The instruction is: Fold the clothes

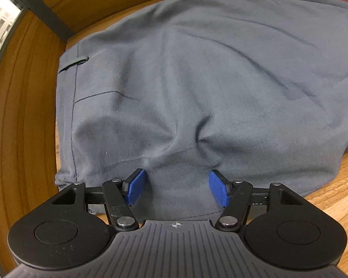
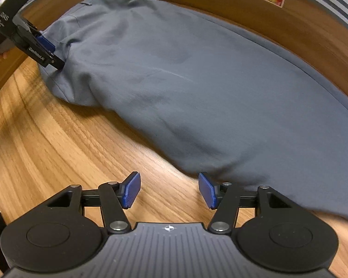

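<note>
Evidently the grey trousers (image 2: 185, 69) lie lengthwise on the wooden table (image 2: 58, 139), seemingly doubled leg on leg but not yet shortened. Left gripper (image 1: 177, 188) gapes over the waist end; right gripper (image 2: 169, 190) gapes above bare wood, cloth just beyond its right finger.

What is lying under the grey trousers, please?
The grey trousers lie on a wooden table, which shows bare around their edges. Whether anything else lies beneath cannot be seen; the cloth covers it. The open left gripper is over the cloth.
</note>
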The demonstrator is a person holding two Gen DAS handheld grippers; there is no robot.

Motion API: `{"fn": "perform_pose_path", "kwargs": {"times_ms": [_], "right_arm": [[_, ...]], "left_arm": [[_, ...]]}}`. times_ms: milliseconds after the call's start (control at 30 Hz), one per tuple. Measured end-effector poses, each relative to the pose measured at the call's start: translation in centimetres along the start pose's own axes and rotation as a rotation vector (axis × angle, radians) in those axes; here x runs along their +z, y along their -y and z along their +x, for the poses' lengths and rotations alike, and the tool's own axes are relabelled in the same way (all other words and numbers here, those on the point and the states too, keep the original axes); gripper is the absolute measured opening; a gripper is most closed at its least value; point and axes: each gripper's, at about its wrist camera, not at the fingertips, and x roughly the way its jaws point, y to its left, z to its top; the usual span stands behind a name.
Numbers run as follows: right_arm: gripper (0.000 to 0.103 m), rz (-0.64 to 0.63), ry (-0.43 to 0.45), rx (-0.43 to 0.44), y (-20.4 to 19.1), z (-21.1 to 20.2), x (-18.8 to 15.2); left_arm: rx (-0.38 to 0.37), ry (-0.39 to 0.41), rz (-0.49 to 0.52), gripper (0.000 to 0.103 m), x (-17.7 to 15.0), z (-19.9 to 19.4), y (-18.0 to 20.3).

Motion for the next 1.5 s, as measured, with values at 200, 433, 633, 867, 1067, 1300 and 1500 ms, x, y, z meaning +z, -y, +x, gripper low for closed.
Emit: {"fn": "perform_pose_path", "kwargs": {"times_ms": [200,433,633,867,1067,1300,1500], "right_arm": [[0.04,0.018,0.024,-0.03,-0.9,0.8,0.9],[0.041,0.026,0.092,-0.07,-1.1,0.3,2.5],[0.061,-0.035,0.091,-0.06,-2.9,0.8,3.2],[0.007,-0.088,0.083,-0.145,-4.0,2.4,4.2],[0.003,-0.147,0.117,-0.133,-3.7,-1.3,5.5],[0.003,-0.144,0.139,-0.15,-2.2,-0.9,8.8],[0.011,-0.144,0.123,-0.128,-1.2,0.7,10.0]], "left_arm": [[-0.021,0.01,0.002,0.068,-0.2,0.2,-0.5],[-0.025,0.04,0.052,0.066,-0.4,-0.6,0.2],[-0.066,0.11,0.121,0.066,-1.2,-3.5,2.9],[-0.056,0.127,0.192,0.066,-2.0,-4.1,6.3],[-0.105,0.138,0.206,0.066,-2.3,-4.4,7.4],[-0.116,0.154,0.247,0.066,-1.7,-3.7,9.5],[-0.081,0.15,0.232,0.064,-0.3,-2.1,9.3]]}}
